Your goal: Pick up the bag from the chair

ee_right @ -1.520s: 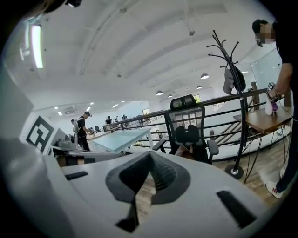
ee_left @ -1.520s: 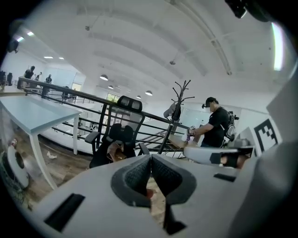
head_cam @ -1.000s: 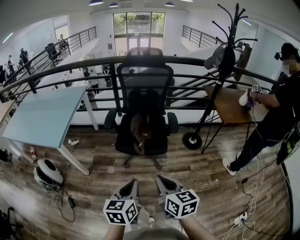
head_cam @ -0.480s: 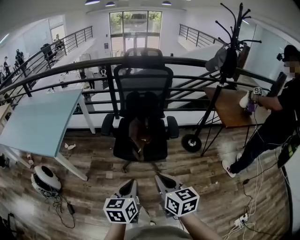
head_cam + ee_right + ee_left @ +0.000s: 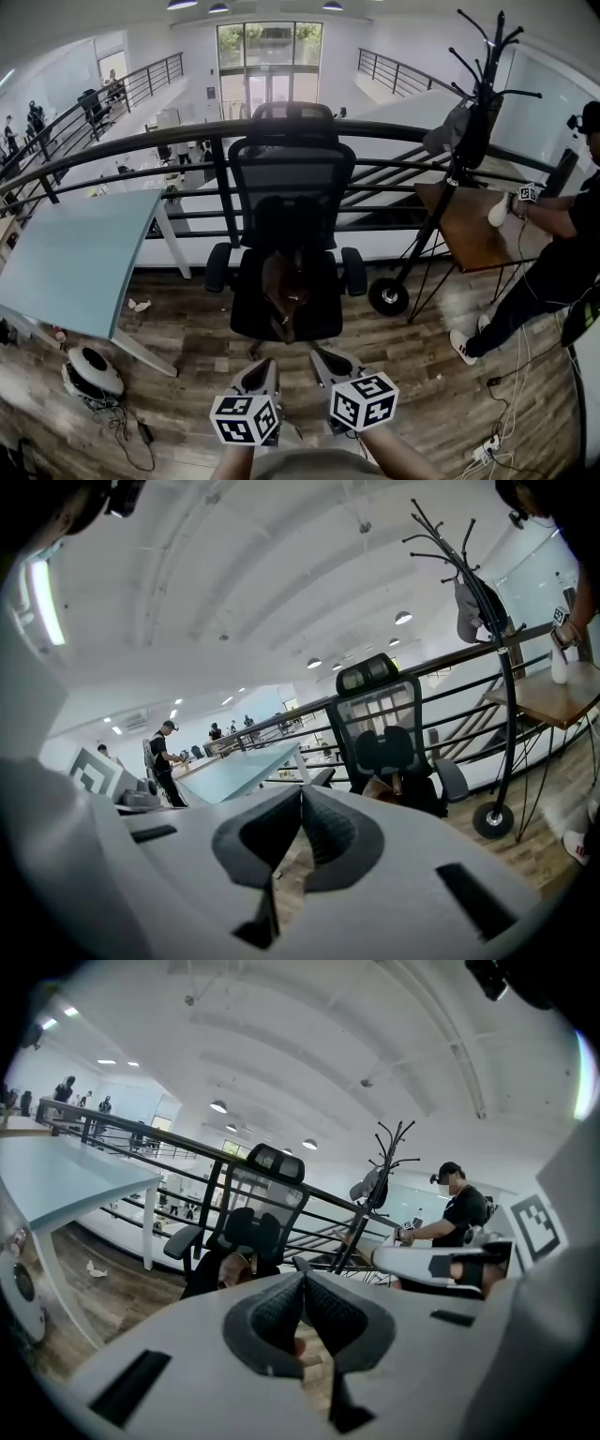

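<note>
A brown bag [image 5: 286, 286] lies on the seat of a black office chair [image 5: 289, 178] that stands against a black railing. The same bag [image 5: 234, 1267] shows on the chair [image 5: 258, 1213] in the left gripper view, and as the bag [image 5: 386, 786] on the chair [image 5: 386, 726] in the right gripper view. My left gripper [image 5: 265, 367] and right gripper [image 5: 322, 357] hang side by side just short of the chair's base, both pointing at it. Both are shut with nothing between the pads. The left gripper [image 5: 302, 1283] and right gripper [image 5: 302, 797] show jaws pressed together.
A light blue table [image 5: 80, 248] stands to the left, a white round device [image 5: 91, 370] on the floor beneath it. A black coat stand [image 5: 441, 187] and a wooden table [image 5: 473, 220] are to the right, where a person in black [image 5: 553, 253] stands. Cables [image 5: 497, 412] trail on the floor at right.
Both grippers and the camera have moved forward towards the chair, which now looks larger and nearer. Both grippers stay shut.
</note>
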Motion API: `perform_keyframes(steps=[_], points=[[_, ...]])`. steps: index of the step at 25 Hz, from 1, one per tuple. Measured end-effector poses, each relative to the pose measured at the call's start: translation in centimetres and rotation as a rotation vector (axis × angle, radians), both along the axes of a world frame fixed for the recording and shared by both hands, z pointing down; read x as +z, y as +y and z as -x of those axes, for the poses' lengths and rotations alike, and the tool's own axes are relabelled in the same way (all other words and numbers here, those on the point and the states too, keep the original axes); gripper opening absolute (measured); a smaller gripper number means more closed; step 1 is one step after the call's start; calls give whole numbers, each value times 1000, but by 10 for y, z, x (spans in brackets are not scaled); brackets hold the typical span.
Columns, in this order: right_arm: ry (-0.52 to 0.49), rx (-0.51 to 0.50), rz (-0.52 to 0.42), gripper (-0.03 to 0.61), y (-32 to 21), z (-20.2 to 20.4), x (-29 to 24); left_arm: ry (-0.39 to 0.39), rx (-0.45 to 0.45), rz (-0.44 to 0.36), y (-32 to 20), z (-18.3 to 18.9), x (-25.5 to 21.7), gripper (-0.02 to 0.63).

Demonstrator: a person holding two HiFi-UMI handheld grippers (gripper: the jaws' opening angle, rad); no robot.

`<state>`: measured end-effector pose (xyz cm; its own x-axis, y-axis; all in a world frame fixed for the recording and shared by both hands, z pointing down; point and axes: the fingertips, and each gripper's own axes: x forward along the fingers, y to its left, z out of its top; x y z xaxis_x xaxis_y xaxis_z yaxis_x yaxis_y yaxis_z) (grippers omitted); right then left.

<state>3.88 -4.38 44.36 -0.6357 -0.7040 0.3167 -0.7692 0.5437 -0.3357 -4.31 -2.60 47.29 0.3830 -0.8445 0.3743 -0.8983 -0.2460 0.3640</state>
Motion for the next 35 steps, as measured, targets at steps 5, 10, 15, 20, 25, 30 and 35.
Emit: perform_keyframes(steps=[5,10,15,20,25,30,35], points=[[7,6,-1,0,-39,18,-6,8,6,11,-37,17,-1,3],[5,25,0,2,-72,33,-12,13,23,16,-72,36,-4,3],[13,44,1,1,-103,49,-9,18,37,21,-106,53,1,3],[7,56,21,1,-133,63,0,14,54,33,-135,66,7,3],[13,70,23,2,-158,73,8,12,68,40,-158,78,14,3],[-1,84,24,1,-183,83,11,10,81,43,-180,89,19,3],[12,83,40,2,-199,89,19,20,76,58,-194,100,26,3]])
